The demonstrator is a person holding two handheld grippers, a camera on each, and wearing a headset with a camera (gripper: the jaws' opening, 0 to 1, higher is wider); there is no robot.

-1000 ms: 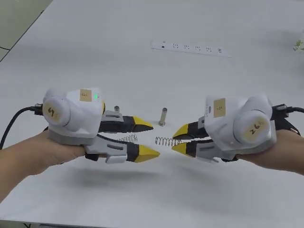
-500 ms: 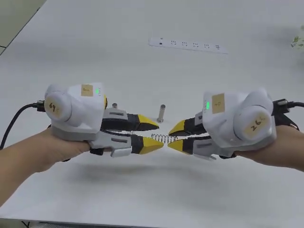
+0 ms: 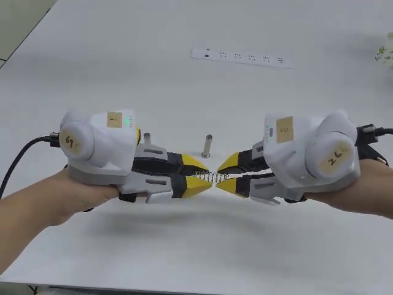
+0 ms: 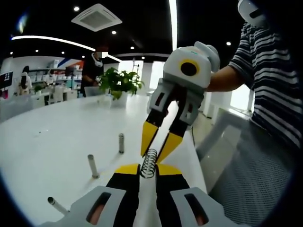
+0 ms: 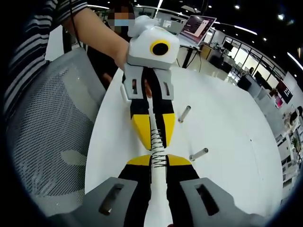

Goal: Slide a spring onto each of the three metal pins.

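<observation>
- Since a second ago the two grippers are closing in on each other in the head view. The left gripper (image 3: 206, 176) and right gripper (image 3: 220, 178) are now meeting tip to tip at the centre of the frame. The left jaws, wide apart then, are now clamping onto the spring (image 3: 210, 178), which is hanging above the table (image 3: 184, 246). One pin (image 3: 207, 145) is standing just above the tips in the frame.
- In the left gripper view, the left gripper (image 4: 147, 170) at the bottom centre is pinching the near end of the spring (image 4: 149, 163). The right gripper (image 4: 154, 151) is reaching down from the upper middle, its jaws resting against the coil's far end. Three bare pins (image 4: 93, 166) are standing at the lower left.
- In the right gripper view, the right gripper (image 5: 158, 161) at the bottom centre is nipping its end of the spring (image 5: 156, 139). The left gripper (image 5: 155, 144) is pressing its jaws onto the other end.
- Two risks are looming, as I judge it. With both ends gripped, any push inward is likely to be bowing the coil until it pops free. If one side lets go before the other is holding firmly, the spring is probably dropping and rolling away. A low sweep could also be knocking the pin nearest the tips.
</observation>
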